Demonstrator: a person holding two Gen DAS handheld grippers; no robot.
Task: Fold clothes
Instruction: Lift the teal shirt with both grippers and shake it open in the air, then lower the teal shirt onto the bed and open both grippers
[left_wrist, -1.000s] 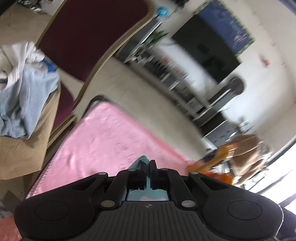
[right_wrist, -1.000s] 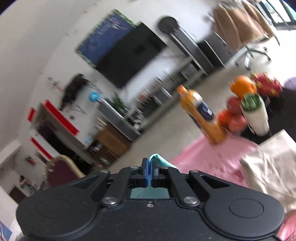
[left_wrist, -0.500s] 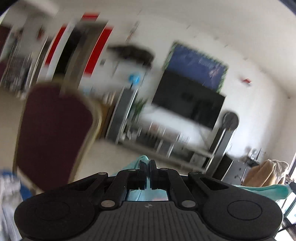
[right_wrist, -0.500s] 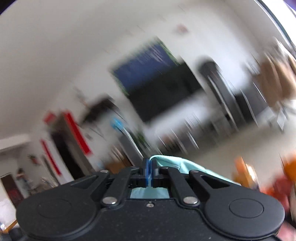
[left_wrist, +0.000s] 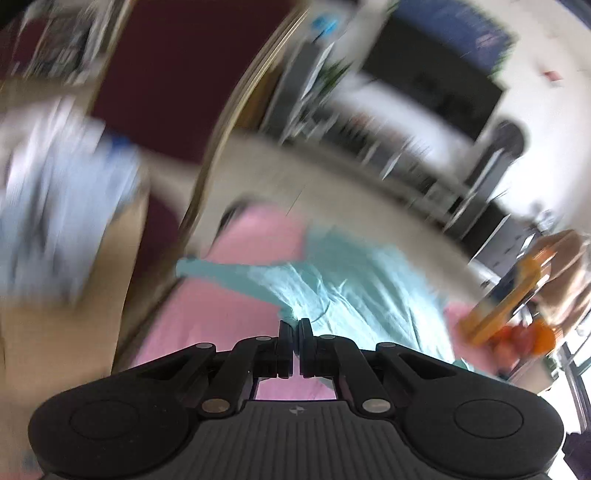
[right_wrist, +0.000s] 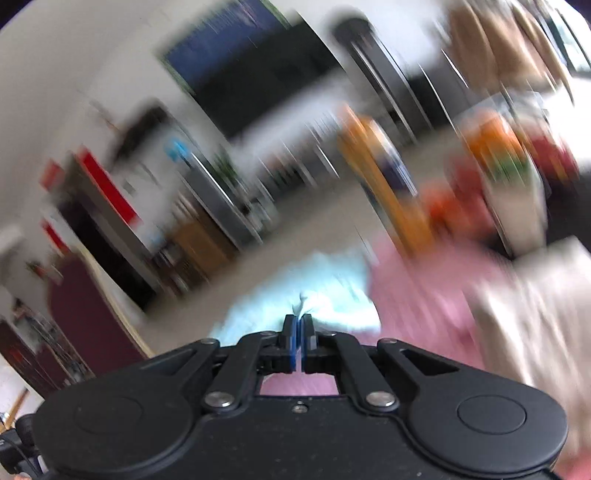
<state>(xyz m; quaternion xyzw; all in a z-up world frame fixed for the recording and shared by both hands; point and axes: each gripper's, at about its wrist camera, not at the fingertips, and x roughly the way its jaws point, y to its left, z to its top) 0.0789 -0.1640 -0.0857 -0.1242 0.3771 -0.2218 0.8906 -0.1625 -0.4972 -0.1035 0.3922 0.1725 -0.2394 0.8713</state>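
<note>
Two grippers each pinch an edge of one light teal garment (left_wrist: 354, 280), and both pictures are blurry. The left gripper (left_wrist: 295, 326) has its jaws nearly closed, with a thin gap, and a bit of teal cloth sits right at the tips, so it seems to hold the cloth there. The right gripper (right_wrist: 298, 325) is squeezed almost shut too, with blue pads showing, and a little bump of pale teal cloth stands up just past its tips; I think it grips that bump, but the blur makes it hard to be sure. The garment lies spread on the pink cover (left_wrist: 207, 325) of the table, with one long part, maybe a sleeve, reaching out to the left toward the edge. It looks thin, soft and floppy, with many small wrinkles, so it is surely light and bends wherever it is not held. It cannot break, but it can slip out of a small pinch and it can bunch up. Good places to hold it are the corners and hems, one on each side, so the cloth stays flat between them. An orange bottle (right_wrist: 373, 173) and some fruit (right_wrist: 495, 147) stand near the far right of the cover, so the cloth could bump them. A pile of other clothes (left_wrist: 62, 184) sits off to the left.
</note>
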